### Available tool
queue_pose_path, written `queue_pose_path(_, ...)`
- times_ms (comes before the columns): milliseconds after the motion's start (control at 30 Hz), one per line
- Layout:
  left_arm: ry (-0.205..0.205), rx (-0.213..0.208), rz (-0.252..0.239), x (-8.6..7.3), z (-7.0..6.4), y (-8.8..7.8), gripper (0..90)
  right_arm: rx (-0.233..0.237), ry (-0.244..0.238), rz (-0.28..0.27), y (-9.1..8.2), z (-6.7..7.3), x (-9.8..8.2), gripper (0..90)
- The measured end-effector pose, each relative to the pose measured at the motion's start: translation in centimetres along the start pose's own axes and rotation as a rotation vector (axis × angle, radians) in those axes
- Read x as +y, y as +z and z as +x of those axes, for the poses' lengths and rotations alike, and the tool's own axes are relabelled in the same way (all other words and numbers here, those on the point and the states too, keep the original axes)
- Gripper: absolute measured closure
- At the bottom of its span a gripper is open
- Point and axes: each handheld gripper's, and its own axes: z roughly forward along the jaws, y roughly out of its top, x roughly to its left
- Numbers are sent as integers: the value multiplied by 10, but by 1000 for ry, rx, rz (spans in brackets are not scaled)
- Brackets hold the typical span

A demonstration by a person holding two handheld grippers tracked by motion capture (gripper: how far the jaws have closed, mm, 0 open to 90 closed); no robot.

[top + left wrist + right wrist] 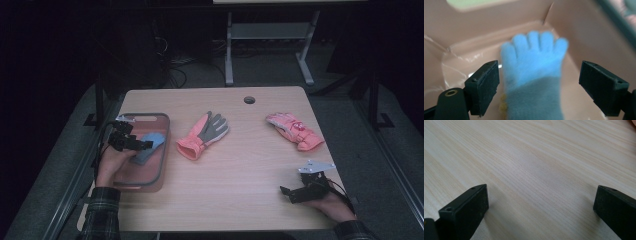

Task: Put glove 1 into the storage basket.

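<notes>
The blue glove [534, 72] lies inside the pink bin [159, 150] at the left side of the counter [240, 190], and the left gripper [142, 144] hangs right over it, so the left hand is the nearer one by far. In the left gripper view the glove's long axis runs straight away from the gripper, grey cuff nearest and fingertips pointing toward the bin's far wall. The jaws stand wide on either side of the cuff; the right one is clearly apart from the fabric, the left one just beside it, and neither presses, so the glove looks released onto the bin floor. The right gripper [292, 194] rests low over bare counter at the near right, jaws wide and empty, nearer the pink glove [295, 131] than the coral and grey glove [202, 135] in the middle.
</notes>
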Motion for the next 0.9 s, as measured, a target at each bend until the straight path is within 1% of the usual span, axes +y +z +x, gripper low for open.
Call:
queue_pose_path(67,15,-18,-36,4,-6,-9,159,0,0,0,0,0,0,0)
queue_pose_path(200,49,-53,-64,11,-20,-21,152,0,-1,-1,0,0,0,0)
queue_pose_path(333,78,-109,-92,15,-35,-27,152,0,0,-1,0,0,0,0)
queue_pose_path(400,90,-127,-105,18,-42,-29,152,1,-1,0,0,0,0,0)
queue_pose_path(433,94,-135,-106,20,-46,-28,152,1,-2,0,0,0,0,0)
queue_pose_path(467,108,-140,-104,21,-50,-28,152,1,-1,0,0,0,0,0)
queue_pose_path(567,126,-174,-109,24,-62,-27,155,2,-2,0,1,0,1,0)
queue_pose_path(600,128,-182,-115,25,-67,-26,155,3,-3,0,1,0,1,0)
queue_pose_path(667,153,-185,-118,28,-75,-26,155,2,-2,0,1,0,1,0)
queue_pose_path(700,159,-195,-122,29,-79,-25,163,2,-3,0,1,0,1,0)
queue_pose_path(733,176,-205,-119,30,-83,-24,181,3,-1,2,1,0,1,0)
queue_pose_path(800,195,-217,-123,34,-92,-22,230,3,-3,0,1,0,1,0)
queue_pose_path(833,199,-223,-128,36,-97,-21,245,3,-3,1,1,0,1,0)
queue_pose_path(867,218,-228,-125,38,-101,-20,293,3,-3,1,1,0,1,0)
queue_pose_path(900,222,-234,-128,39,-105,-18,329,1,-4,1,1,0,1,0)
